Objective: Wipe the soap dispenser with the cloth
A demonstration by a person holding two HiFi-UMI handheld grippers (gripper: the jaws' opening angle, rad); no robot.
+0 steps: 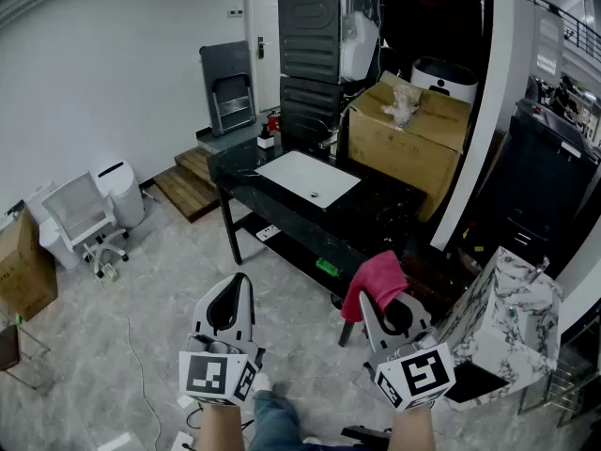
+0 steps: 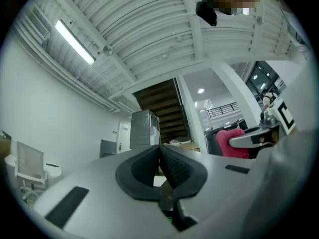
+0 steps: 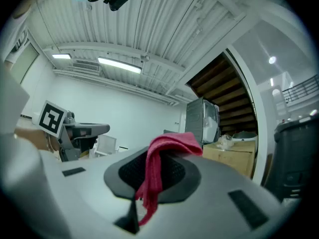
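My right gripper [image 1: 369, 301] is shut on a red cloth [image 1: 377, 282], which hangs over its tips. In the right gripper view the cloth [image 3: 172, 142] drapes between and over the dark pads [image 3: 124, 173]. My left gripper [image 1: 240, 284] is shut with nothing in it; its pads [image 2: 174, 166] meet. Both are held above the floor, short of a black table [image 1: 376, 205] with a white sink basin [image 1: 307, 178]. A small bottle-like thing [image 1: 266, 140] stands at the table's far left corner; it is too small to tell what it is.
A large cardboard box [image 1: 408, 144] sits behind the table, with a tall dark appliance [image 1: 315, 45] beyond it. A marble-patterned cabinet [image 1: 502, 318] stands at the right. A white chair [image 1: 80, 216], a wooden platform [image 1: 192, 184] and another box [image 1: 23, 271] are at the left.
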